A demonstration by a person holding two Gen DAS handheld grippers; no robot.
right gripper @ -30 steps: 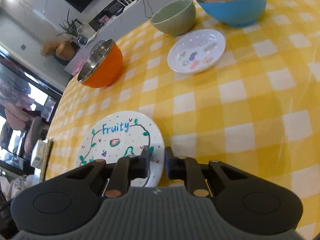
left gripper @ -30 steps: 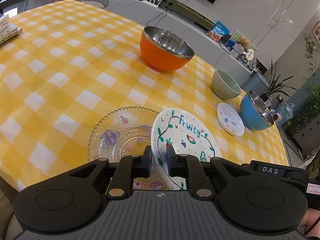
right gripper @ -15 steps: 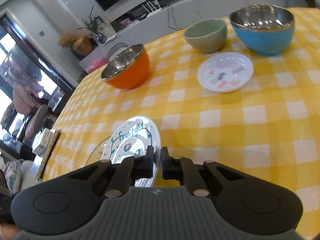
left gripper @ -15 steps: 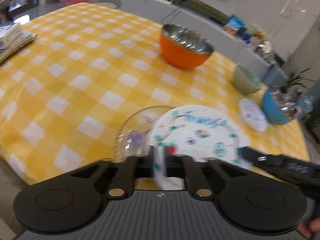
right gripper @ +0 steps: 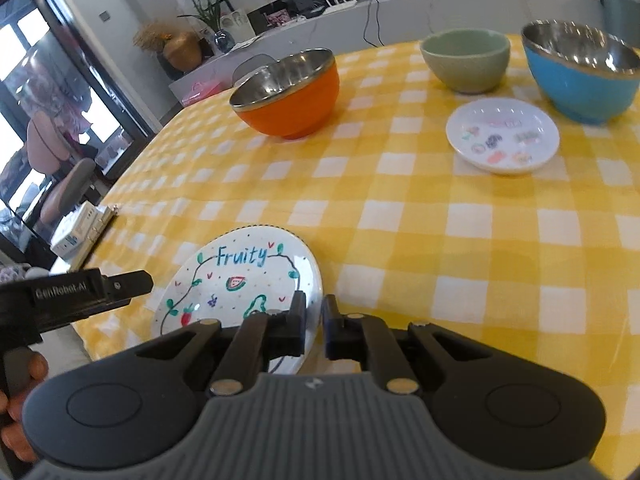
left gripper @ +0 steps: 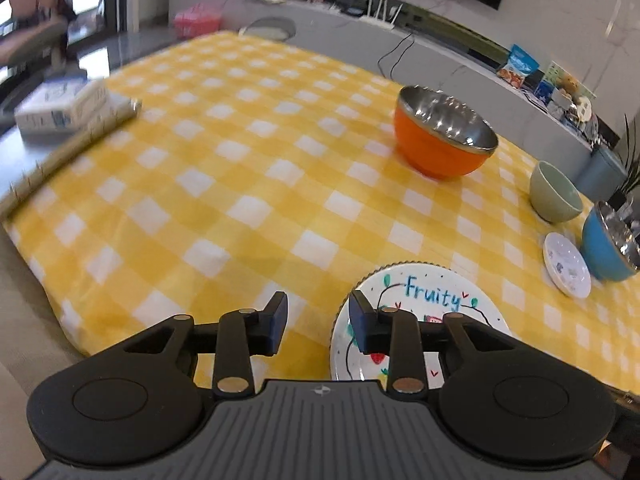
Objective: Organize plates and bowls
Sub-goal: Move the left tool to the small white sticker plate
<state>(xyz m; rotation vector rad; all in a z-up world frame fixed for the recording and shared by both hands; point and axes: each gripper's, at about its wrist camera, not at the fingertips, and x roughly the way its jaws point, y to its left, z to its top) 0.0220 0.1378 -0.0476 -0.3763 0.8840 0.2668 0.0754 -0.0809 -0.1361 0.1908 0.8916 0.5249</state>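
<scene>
The white "Fruity" plate (left gripper: pixel 432 300) (right gripper: pixel 240 276) lies on a clear glass plate whose beaded rim (left gripper: pixel 400 266) just shows around it, near the table's front edge. My left gripper (left gripper: pixel 314 322) is open and empty, just left of the plate. My right gripper (right gripper: pixel 314 322) is nearly closed on the plate's near right rim. An orange bowl (left gripper: pixel 442 142) (right gripper: pixel 290 94), a green bowl (left gripper: pixel 554 192) (right gripper: pixel 466 58), a blue bowl (left gripper: pixel 610 242) (right gripper: pixel 582 70) and a small white plate (left gripper: pixel 566 264) (right gripper: pixel 502 138) stand farther back.
The table carries a yellow checked cloth (left gripper: pixel 240 184). A notebook with a white box (left gripper: pixel 60 106) on it lies at the far left edge. The left gripper's body (right gripper: pixel 76 296) shows at the left of the right wrist view. A counter with clutter runs behind the table.
My left gripper has let go of the "Fruity" plate, opened and drawn off to the left. The plate now lies flat over the glass plate. The right gripper still grips its rim.
</scene>
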